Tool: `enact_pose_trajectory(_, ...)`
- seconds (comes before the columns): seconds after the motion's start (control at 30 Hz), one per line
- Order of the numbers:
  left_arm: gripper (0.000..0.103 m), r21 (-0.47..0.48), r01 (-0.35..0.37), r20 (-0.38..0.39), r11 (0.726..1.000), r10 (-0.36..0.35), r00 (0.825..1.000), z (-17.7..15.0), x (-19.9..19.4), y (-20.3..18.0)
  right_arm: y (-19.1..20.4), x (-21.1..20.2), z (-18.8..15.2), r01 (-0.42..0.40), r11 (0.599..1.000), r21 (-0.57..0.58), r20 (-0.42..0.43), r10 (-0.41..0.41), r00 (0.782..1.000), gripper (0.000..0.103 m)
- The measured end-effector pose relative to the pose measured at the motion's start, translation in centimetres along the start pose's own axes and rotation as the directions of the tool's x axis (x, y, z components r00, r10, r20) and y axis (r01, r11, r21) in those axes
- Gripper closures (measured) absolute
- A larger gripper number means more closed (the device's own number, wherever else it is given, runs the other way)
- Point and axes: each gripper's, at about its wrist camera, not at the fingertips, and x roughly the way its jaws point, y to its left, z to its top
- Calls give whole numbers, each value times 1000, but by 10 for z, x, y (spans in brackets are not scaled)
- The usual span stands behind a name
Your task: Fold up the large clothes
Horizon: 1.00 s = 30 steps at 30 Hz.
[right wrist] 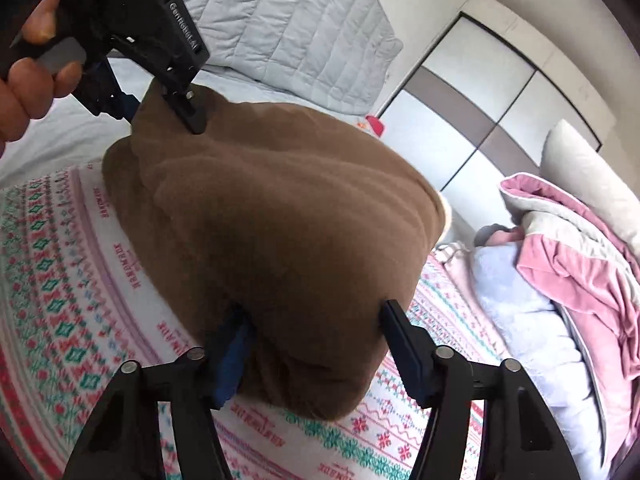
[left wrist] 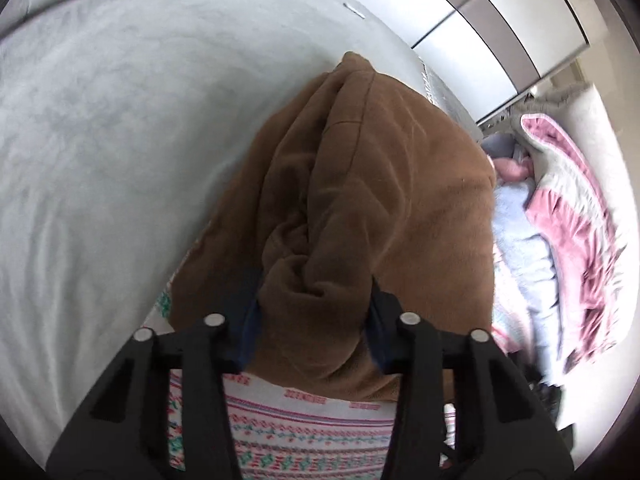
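Note:
A large brown fleece garment (left wrist: 360,200) hangs bunched between both grippers above the bed. My left gripper (left wrist: 312,312) is shut on a thick fold of it; the fabric fills the gap between the fingers. It also shows in the right wrist view (right wrist: 168,96) at the upper left, held by a hand, clamped on the garment's far end. My right gripper (right wrist: 316,336) is shut on the near end of the brown garment (right wrist: 280,220), which drapes over the patterned blanket (right wrist: 80,260).
A grey bedsheet (left wrist: 120,140) spreads to the left. A pile of pink and pale blue bedding (right wrist: 560,280) lies on the right. A grey quilted duvet (right wrist: 300,20) lies at the back. A wardrobe (right wrist: 500,92) stands behind the bed.

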Motion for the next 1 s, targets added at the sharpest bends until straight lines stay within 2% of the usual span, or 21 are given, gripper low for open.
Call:
enact_pose_trajectory(0.07,63,27,-16,8,1000,15,1000,1,0,-7,3,1,-1,36,999,-23,0,-36,999,52)
enact_pose_trajectory(0.2,67,24,24,16,999,-24,1000,4,-6,-6,19,0,-8,115,982,-149,-1,-117,993,63)
enact_pose_trajectory(0.3,69,40,24,44,999,-26,999,5,-15,-10,37,2,-15,192,928,-319,27,-194,981,67)
enact_pose_trajectory(0.37,70,68,32,79,997,-37,996,6,-26,-13,43,2,-17,212,899,-383,41,-213,976,71)
enact_pose_trajectory(0.5,70,103,24,120,994,-37,992,9,-36,-21,47,-1,-16,204,876,-437,46,-205,978,73)
enact_pose_trajectory(0.77,70,29,8,41,1000,-9,999,15,-10,2,60,7,-21,192,838,-511,39,-200,979,73)
enact_pose_trajectory(1.0,69,28,-18,7,999,18,1000,12,1,4,69,10,-29,175,842,-510,24,-189,982,72)
